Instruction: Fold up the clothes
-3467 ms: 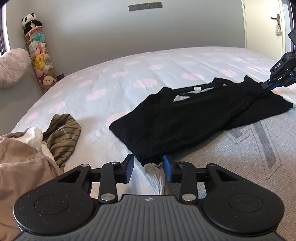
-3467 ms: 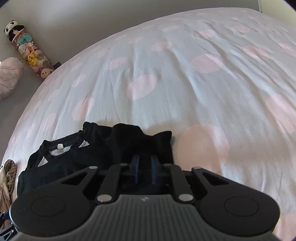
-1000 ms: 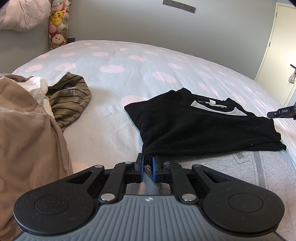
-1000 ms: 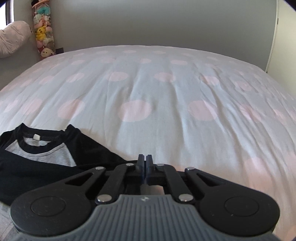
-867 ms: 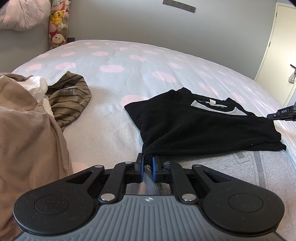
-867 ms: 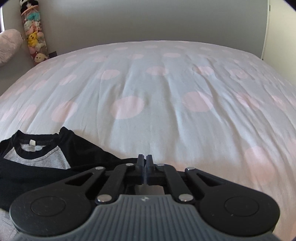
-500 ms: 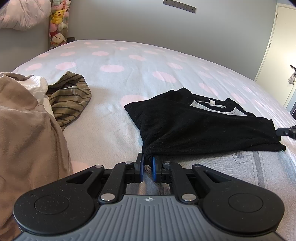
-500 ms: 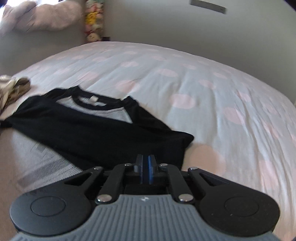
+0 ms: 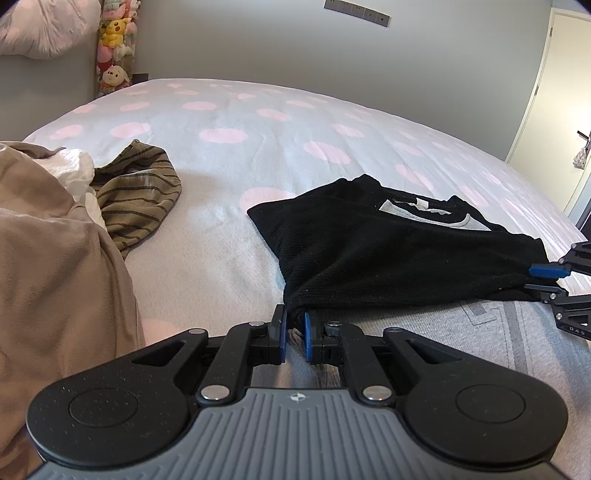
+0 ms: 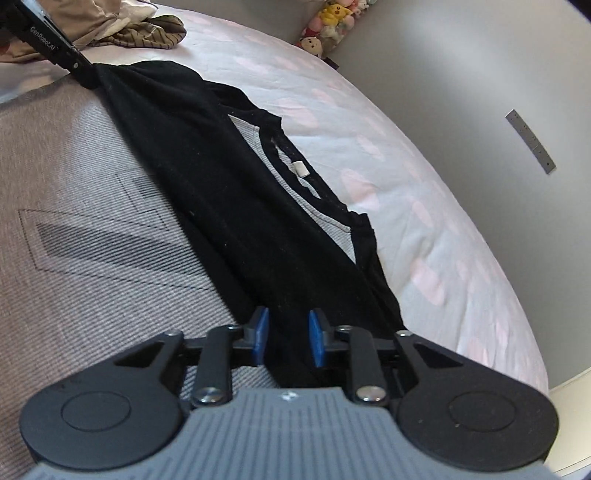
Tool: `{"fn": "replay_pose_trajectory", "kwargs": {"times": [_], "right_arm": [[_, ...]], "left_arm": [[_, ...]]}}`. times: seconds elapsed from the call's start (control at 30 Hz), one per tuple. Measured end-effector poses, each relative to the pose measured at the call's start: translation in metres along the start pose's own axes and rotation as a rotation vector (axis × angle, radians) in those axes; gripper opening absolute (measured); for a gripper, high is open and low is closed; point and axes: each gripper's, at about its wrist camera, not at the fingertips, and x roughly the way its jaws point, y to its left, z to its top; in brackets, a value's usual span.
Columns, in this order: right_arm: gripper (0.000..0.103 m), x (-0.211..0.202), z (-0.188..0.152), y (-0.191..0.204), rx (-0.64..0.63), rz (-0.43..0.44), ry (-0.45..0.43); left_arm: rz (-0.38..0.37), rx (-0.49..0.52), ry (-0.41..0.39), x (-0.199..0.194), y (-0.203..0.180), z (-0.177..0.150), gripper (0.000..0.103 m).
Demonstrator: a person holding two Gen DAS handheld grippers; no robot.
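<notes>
Black-sleeved grey shirt (image 9: 388,254) lies spread on the bed (image 9: 229,122), chest print facing up, black sleeves folded across the upper chest below the collar; white neck tag (image 10: 300,168) shows inside the collar; grey body w/ printed graphic (image 10: 96,236) runs toward the near edge.

Left gripper (image 9: 294,332) sits at the shirt's left side; blue-padded fingers (image 9: 281,334) nearly together w/ a bunched corner of black fabric pinched betw. them; fabric pulls up in a taut ridge from that point. Right gripper (image 10: 286,341) is at the opposite side; its fingers (image 10: 260,334) stand apart w/ a clear gap, black sleeve fabric lying in the gap, not clamped. In left wrist view the right gripper (image 9: 546,278) shows at the sleeve end, pads parted around the cloth edge; in right wrist view the left gripper (image 10: 83,75) shows at the far corner, gripping.

Beyond the shirt, apart from it: olive striped garment (image 9: 140,199) crumpled on the bed; beside it a tan garment (image 9: 55,266) in a heap w/ white cloth (image 9: 72,173) tucked betw. them. Bedsheet is pale w/ pink dots. At the wall corner a tall clear tube (image 9: 112,44) holds stacked plush toys, yellow one near the middle, white one at the bottom; pink pillow (image 9: 44,26) next to it.
</notes>
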Motion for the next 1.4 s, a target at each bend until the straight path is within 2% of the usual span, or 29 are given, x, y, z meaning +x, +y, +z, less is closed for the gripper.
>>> {"fn": "replay_pose_trajectory", "kwargs": {"times": [0.13, 0.33, 0.43, 0.57, 0.63, 0.77, 0.83, 0.87, 0.9, 1.03, 1.1, 1.2, 1.4], "right_arm": [[0.002, -0.015, 0.000, -0.004, 0.040, -0.032, -0.060], [0.002, -0.010, -0.013, 0.009, 0.008, 0.004, 0.000], [0.003, -0.009, -0.014, 0.007, 0.054, 0.006, 0.005], [0.007, -0.027, -0.014, -0.001, 0.104, 0.019, 0.015], [0.010, -0.041, -0.017, -0.005, 0.127, 0.019, 0.029], [0.010, -0.069, -0.032, -0.016, 0.261, 0.048, 0.102], [0.015, -0.084, -0.044, -0.021, 0.362, 0.070, 0.151], [0.019, -0.092, -0.051, -0.021, 0.406, 0.083, 0.171], [0.033, -0.101, -0.057, -0.021, 0.448, 0.097, 0.191], [0.035, -0.136, -0.081, -0.015, 0.583, 0.162, 0.256], [0.035, -0.156, -0.088, -0.005, 0.580, 0.197, 0.258], [0.036, -0.182, -0.092, 0.017, 0.523, 0.273, 0.248], [0.036, -0.220, -0.084, 0.071, 0.369, 0.416, 0.213]], "left_arm": [[-0.011, -0.014, -0.010, -0.004, 0.001, 0.003, 0.007], [0.001, -0.008, 0.008, 0.000, 0.001, 0.001, 0.007], [0.006, 0.015, 0.014, 0.001, -0.001, 0.000, 0.010], [-0.001, 0.014, 0.042, -0.009, 0.000, -0.002, 0.012], [-0.001, 0.002, 0.063, -0.017, -0.001, -0.004, 0.017], [-0.027, -0.055, 0.131, -0.033, 0.000, -0.011, 0.029], [-0.036, -0.088, 0.154, -0.043, 0.000, -0.014, 0.040], [-0.035, -0.100, 0.156, -0.050, -0.001, -0.016, 0.042], [-0.036, -0.112, 0.164, -0.056, -0.002, -0.018, 0.044], [-0.052, -0.152, 0.220, -0.084, -0.007, -0.034, 0.047], [-0.064, -0.148, 0.273, -0.096, -0.012, -0.046, 0.047], [-0.078, -0.062, 0.335, -0.113, -0.029, -0.059, 0.047], [-0.174, 0.184, 0.370, -0.146, -0.090, -0.070, 0.047]]}}
